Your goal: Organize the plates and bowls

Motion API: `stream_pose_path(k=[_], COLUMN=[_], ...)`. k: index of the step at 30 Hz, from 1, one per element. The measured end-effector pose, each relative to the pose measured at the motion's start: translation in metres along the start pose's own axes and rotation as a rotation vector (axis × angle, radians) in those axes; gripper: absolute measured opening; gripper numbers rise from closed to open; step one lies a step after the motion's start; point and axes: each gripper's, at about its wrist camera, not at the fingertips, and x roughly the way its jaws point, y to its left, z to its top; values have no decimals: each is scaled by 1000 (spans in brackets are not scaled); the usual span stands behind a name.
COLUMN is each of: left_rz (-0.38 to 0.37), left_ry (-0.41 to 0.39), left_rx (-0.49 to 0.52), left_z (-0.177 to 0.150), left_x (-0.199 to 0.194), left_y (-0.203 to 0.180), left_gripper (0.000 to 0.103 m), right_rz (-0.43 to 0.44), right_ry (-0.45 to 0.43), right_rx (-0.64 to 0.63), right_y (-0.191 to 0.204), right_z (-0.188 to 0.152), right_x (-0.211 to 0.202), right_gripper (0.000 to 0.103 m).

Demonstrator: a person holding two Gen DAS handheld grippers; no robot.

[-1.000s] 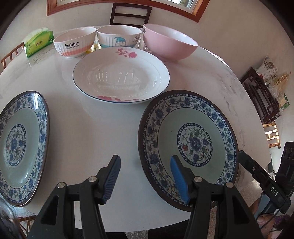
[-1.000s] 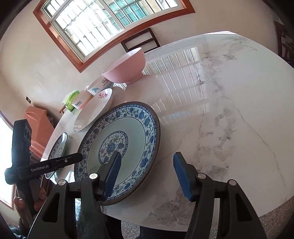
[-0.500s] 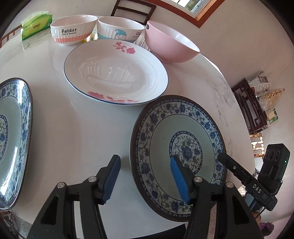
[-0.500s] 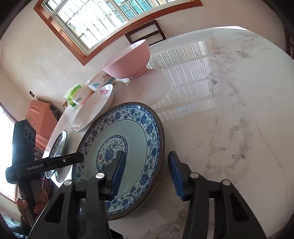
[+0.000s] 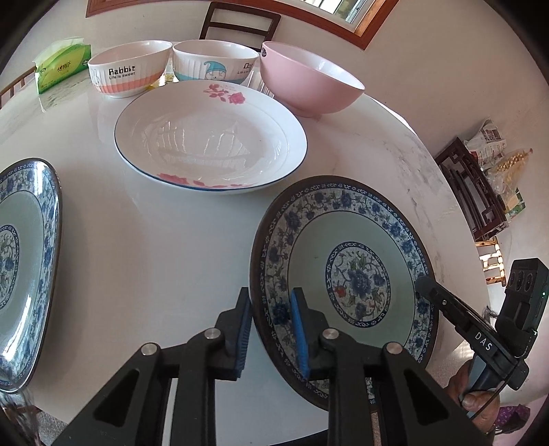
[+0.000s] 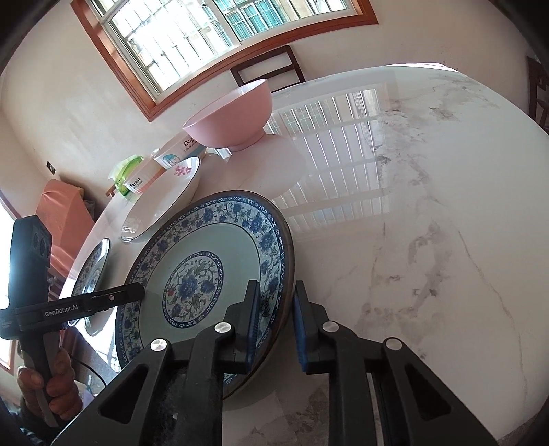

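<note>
A blue-and-white floral plate (image 5: 346,274) lies at the near right of the marble table; it also shows in the right wrist view (image 6: 206,274). My left gripper (image 5: 271,329) is shut on its left rim. My right gripper (image 6: 274,322) is shut on its right rim. A second blue floral plate (image 5: 24,267) lies at the left. A white plate with pink flowers (image 5: 209,137) sits in the middle. Behind it stand a "Rabbit" bowl (image 5: 128,73), a cartoon bowl (image 5: 214,65) and a pink bowl (image 5: 308,82).
A green tissue pack (image 5: 63,68) lies at the far left of the table (image 5: 154,257). A dark chair (image 5: 236,24) stands behind the bowls under a window (image 6: 192,37). A dark wooden rack (image 5: 473,192) stands on the floor to the right.
Both grippers moved in onto the near floral plate and closed on opposite rims. One second ago both were open and short of it.
</note>
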Motion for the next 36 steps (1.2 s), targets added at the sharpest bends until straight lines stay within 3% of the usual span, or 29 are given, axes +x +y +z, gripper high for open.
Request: stream_pose_path(k=[19,36], left_rz=[50,87], left_ry=[-100,-190], left_rx=[15,-108], left_z=[-11,-15], left_x=[-30,-75], left_y=[5,73], left_gripper=[23,23], right_rz=[33,80], right_ry=[-28,-18], right_rx=[8,-102], right_y=[26,100], right_z=[-16,-2], right_x=[-13,13], right_gripper=[18,18])
